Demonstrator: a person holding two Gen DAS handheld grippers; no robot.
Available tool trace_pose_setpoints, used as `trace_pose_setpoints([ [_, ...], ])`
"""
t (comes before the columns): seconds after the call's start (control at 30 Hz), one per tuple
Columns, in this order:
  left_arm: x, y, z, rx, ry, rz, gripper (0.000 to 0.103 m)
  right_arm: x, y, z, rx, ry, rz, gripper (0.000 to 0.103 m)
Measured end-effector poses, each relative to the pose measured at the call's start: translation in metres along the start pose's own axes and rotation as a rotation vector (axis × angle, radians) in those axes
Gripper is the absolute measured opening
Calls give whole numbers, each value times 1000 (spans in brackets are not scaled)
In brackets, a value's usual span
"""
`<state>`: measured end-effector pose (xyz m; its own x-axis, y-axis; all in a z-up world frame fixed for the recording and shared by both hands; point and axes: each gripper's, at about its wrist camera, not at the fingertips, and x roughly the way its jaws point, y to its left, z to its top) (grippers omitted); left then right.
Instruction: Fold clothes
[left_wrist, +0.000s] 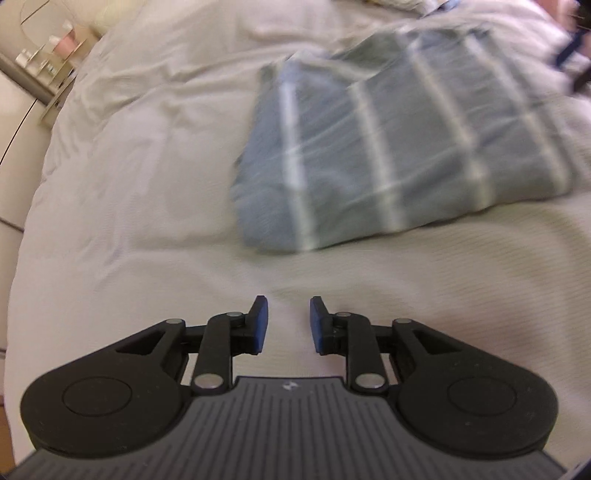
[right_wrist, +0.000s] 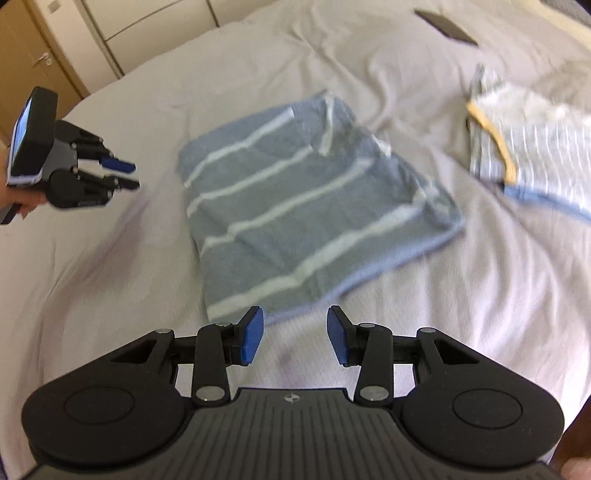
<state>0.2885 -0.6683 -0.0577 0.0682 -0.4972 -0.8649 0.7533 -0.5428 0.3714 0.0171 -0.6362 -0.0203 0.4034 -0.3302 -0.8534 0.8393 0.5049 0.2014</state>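
Grey striped garment (right_wrist: 291, 206); no legible writing.

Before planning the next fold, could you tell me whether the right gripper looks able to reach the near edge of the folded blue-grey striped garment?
Probably yes: the right gripper is open and empty, and only bare bedsheet lies before the garment.

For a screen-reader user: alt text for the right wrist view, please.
A folded blue-grey striped garment lies on a pale bed, just beyond the open, empty right claw. The left claw hovers left; more striped clothes lie right.
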Motion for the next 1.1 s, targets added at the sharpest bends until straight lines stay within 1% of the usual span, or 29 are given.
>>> trace_pose_setpoints([
  [0.1,-6,-24,12,-18,-24,-29,22,8,-10,23,-41,-26,-21,41],
  [0.2,-6,-47,25,-50,-33,-56,22,29,-27,57,-75,-49,-14,41],
  [0.3,-1,-67,36,-56,-25,-76,23,53,-37,88,-150,-81,16,40],
  [0.37,5,-75,39,-70,-7,-83,23,73,-45,109,-213,-97,14,40],
  [0.4,9,-79,41,-79,4,-85,23,83,-48,114,-240,-97,14,38],
  [0.47,15,-81,43,-96,29,-84,23,107,-58,121,-272,-59,21,35],
  [0.5,15,-80,43,-104,37,-79,23,119,-64,123,-284,-35,22,30],
  [0.57,14,-78,43,-118,46,-65,23,134,-74,125,-302,-10,12,31],
  [0.6,14,-76,43,-123,48,-58,24,133,-78,125,-295,-17,17,32],
  [0.67,14,-72,41,-120,55,-44,24,121,-74,122,-297,-59,28,33],
  [0.73,14,-68,40,-103,56,-30,24,108,-67,116,-296,-103,59,32],
  [0.77,14,-66,38,-86,51,-22,24,105,-63,111,-299,-108,81,32],
  [0.83,13,-62,36,-38,34,-7,25,109,-56,102,-310,-78,117,31],
  [0.9,14,-58,28,47,9,19,35,120,-57,94,-291,-36,96,29],
  [0.97,19,-54,17,161,-24,49,42,118,-58,90,-245,-44,68,28],
  [1.03,29,-51,4,303,-56,86,42,104,-51,83,-237,-73,33,31],
  [1.07,34,-51,-3,385,-76,108,42,95,-44,79,-241,-86,25,35],
  [1.1,40,-50,-10,469,-100,130,42,85,-37,75,-246,-97,16,41],
])
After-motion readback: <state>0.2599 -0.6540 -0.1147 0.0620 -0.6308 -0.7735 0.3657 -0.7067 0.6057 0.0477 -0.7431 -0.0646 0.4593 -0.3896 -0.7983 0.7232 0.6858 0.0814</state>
